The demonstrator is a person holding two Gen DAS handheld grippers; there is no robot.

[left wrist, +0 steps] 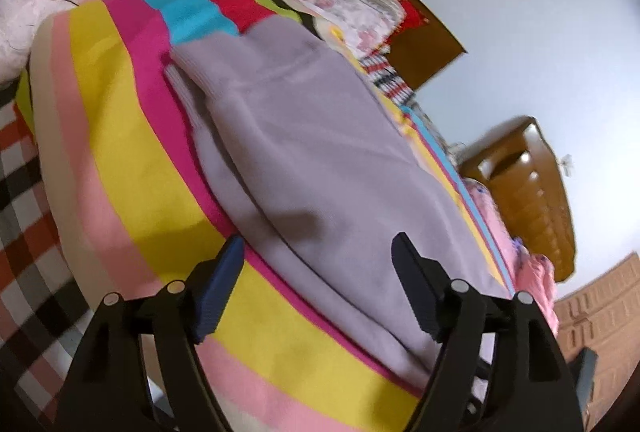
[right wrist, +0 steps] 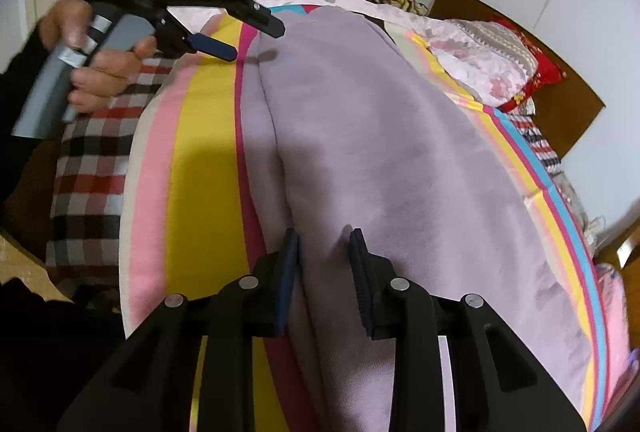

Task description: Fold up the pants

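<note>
Lilac pants (right wrist: 380,152) lie flat on the striped blanket (right wrist: 200,168) on the bed, already doubled lengthwise by the look of it. Right gripper (right wrist: 324,264) is half-closed over the near end, jaws straddling a raised crease with a gap on both sides: nothing clamped yet. Left gripper (left wrist: 316,264) is spread wide and empty at the pants' left edge, over the magenta stripe. Risks: the right pads pinch only the top layer, so the fold separates; the left closes on blanket instead of fabric; an uneven lift skews the fold. No brands, labels or readable writing anywhere.
</note>
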